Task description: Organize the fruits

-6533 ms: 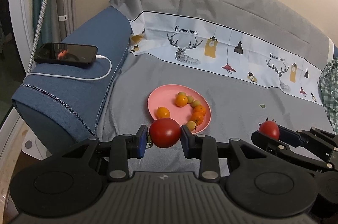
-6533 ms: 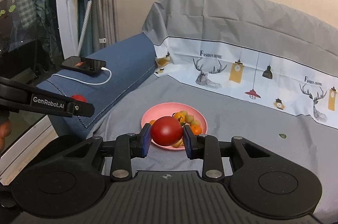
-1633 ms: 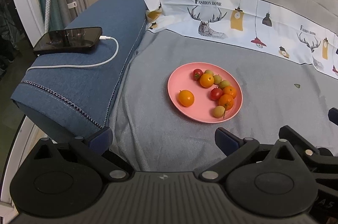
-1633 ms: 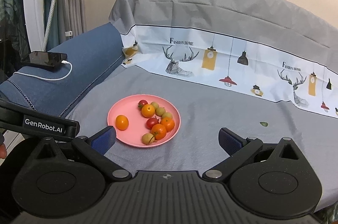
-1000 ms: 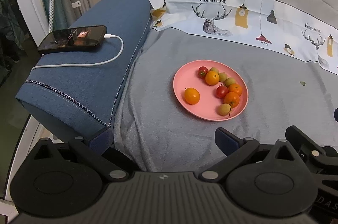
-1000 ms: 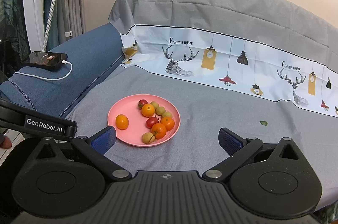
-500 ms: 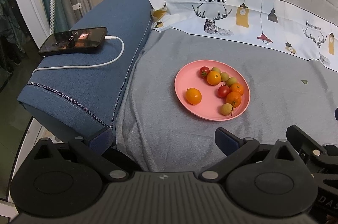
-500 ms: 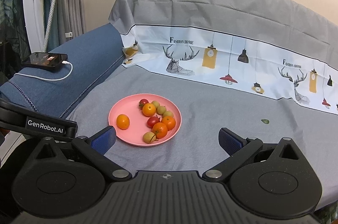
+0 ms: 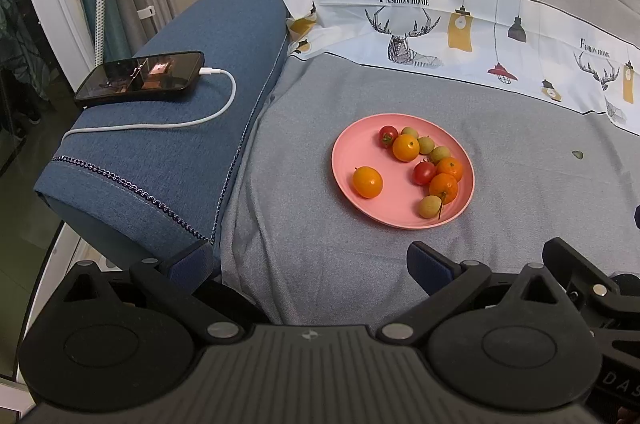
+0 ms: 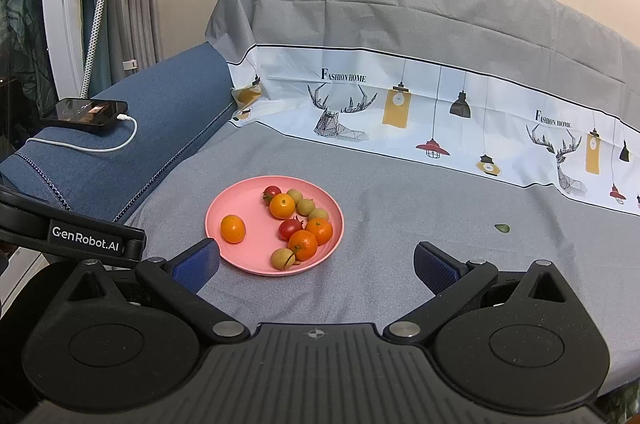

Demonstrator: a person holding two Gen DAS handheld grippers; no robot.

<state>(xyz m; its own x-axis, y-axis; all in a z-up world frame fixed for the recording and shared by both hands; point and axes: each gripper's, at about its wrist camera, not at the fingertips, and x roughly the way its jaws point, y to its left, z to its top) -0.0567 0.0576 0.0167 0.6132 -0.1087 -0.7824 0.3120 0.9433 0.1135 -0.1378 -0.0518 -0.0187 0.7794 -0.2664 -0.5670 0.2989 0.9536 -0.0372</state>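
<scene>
A pink plate (image 9: 352, 148) (image 10: 240, 200) lies on the grey sofa cover and holds several small fruits: orange ones (image 9: 367, 181) (image 10: 233, 228), two red cherry tomatoes (image 9: 424, 172) (image 10: 291, 229) and pale green-yellow ones (image 9: 430, 206) (image 10: 305, 207). My left gripper (image 9: 311, 262) hangs open in front of the plate, nothing between its blue pads. Wide open too and empty, my right gripper (image 10: 316, 264) sits just short of the plate's near rim. Part of the left gripper's black body shows at the left edge of the right wrist view.
A phone (image 9: 140, 75) (image 10: 84, 115) on a white charging cable (image 9: 192, 120) rests on the blue sofa arm (image 9: 168, 152) to the left. A small green leaf scrap (image 9: 577, 155) (image 10: 501, 228) lies on the cover to the right. The patterned backrest cover rises behind.
Both grippers held red tomatoes 6.5 s ago; now both are open and empty, and two red tomatoes lie on the plate. Over the last second the views barely shifted.
</scene>
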